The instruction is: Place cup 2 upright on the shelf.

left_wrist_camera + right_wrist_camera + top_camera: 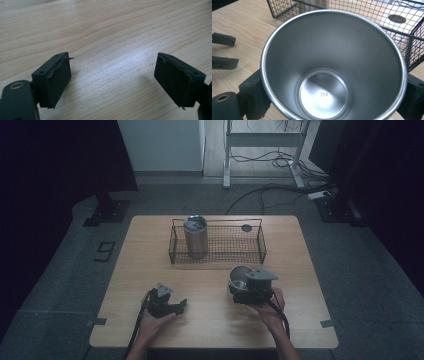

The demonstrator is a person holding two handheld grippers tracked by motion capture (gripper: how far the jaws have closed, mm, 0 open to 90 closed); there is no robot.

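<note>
Steel cup sits clamped between the two black jaws of the right gripper, which press on its outer wall from either side, low on the body, while its open mouth faces the right gripper view and shows a shiny inside and a round bottom stamped with three digits. In the high view the cup is over the right half of the wooden table, just in front of the wire basket and near that basket's right end; whether its base touches the tabletop cannot be told. The person's right hand holds the gripper from the near edge of the table. A second, taller steel cup stands upright inside the basket at its left end, and a dark round spot lies at the basket's far right corner. The left gripper, held in the left hand, rests low over bare wood at the near left of the table, well apart from the cup, its jaws standing apart with nothing between them.
</note>
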